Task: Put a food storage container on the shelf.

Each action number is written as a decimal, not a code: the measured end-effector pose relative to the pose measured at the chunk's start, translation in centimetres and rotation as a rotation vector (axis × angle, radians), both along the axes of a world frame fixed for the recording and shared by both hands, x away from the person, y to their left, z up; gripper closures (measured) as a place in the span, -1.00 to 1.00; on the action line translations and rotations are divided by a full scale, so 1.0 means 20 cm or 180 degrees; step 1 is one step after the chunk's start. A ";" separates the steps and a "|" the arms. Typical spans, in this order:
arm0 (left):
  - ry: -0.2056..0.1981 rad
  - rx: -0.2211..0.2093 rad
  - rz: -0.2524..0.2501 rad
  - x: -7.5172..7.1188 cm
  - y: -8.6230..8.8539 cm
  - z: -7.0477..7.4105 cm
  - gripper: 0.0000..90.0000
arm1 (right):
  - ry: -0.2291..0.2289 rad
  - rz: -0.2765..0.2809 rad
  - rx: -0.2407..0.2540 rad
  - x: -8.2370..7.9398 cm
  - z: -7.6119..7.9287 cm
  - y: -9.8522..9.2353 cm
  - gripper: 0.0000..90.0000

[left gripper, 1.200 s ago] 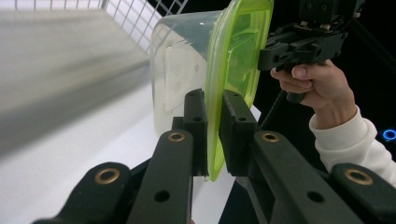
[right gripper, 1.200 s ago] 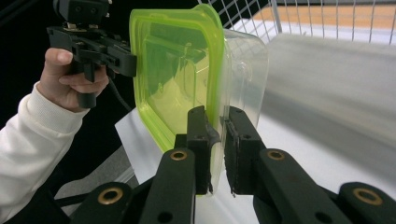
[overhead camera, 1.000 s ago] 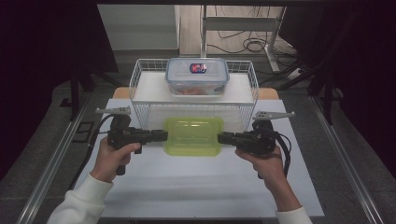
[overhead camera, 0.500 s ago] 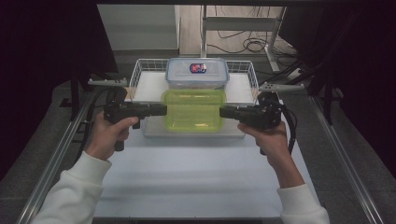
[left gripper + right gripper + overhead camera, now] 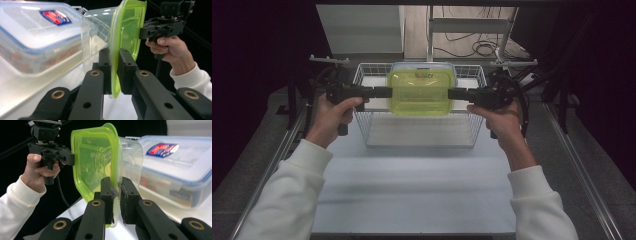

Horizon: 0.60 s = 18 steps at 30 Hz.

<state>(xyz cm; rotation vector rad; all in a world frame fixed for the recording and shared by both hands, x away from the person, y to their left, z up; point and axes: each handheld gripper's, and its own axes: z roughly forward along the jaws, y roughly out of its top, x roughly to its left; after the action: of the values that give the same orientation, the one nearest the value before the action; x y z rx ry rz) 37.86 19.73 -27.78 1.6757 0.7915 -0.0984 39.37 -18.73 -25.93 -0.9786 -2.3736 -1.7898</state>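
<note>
Upper centre of the high view, the green-lidded container (image 5: 420, 92) hung over the wire basket (image 5: 364, 112), left gripper (image 5: 384, 92) and right gripper (image 5: 455, 93) clamped on its lid rim; lowering evenly would probably avoid tipping onto the blue-lidded box (image 5: 35, 37)

The clear food box (image 5: 175, 170) has a red and blue sticker (image 5: 162, 149), but its words are too blurry to read.

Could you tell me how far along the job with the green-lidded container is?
Done: the green-lidded container is lifted off the table. In hand: left gripper and right gripper each clamp its lid rim, holding it over the wire basket, above the blue-lidded box. Left: lowering and releasing.
</note>
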 end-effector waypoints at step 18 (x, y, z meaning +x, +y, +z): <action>0.0162 -0.0087 0.0009 0.35 0.01 0.06 0.83 | 0.0192 -0.0072 0.0154 0.33 0.06 0.01 0.81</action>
<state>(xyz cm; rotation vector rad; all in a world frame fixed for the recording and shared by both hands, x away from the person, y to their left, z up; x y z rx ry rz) 44.80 20.02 -26.57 1.6516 0.8272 -0.1497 45.96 -18.56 -24.65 -1.0423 -2.2823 -1.7893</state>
